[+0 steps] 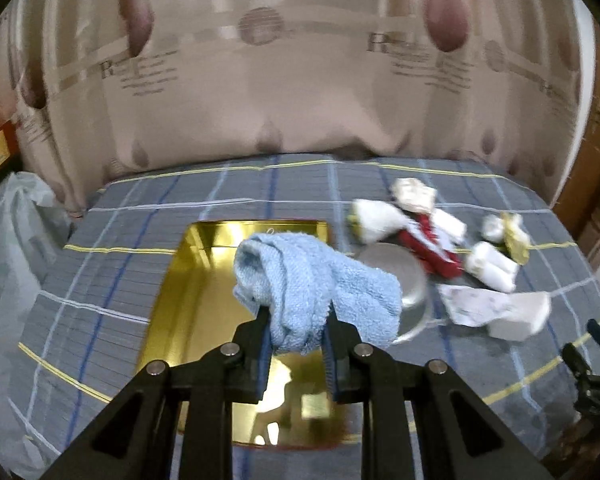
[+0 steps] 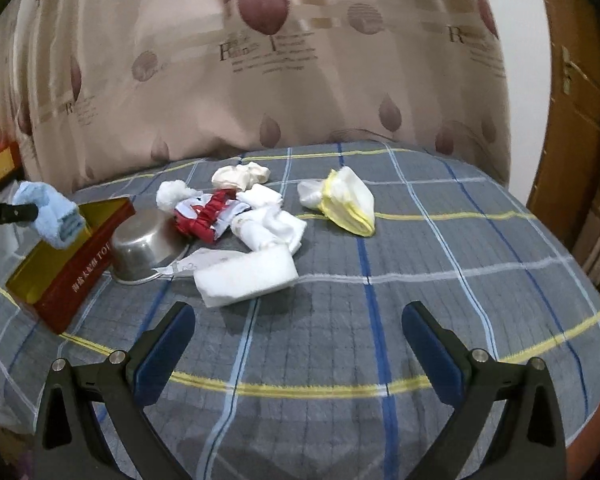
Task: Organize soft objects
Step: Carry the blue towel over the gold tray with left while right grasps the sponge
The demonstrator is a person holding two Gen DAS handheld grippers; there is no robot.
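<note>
A light blue towel is clamped in the left tongs, above the gold-lined tin. The right tongs are held released, the soft pile lying ahead.

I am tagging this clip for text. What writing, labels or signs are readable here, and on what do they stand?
"TO", the start of a cut-off word, after Chinese characters too blurred to read: red side of the tin.
Large "R" with small script below, repeated, the script too blurred to read: curtain.
White print ending in "AI", mostly cut off: left tongs holding the blue towel.
Faint marks, unreadable: white paper.
</note>
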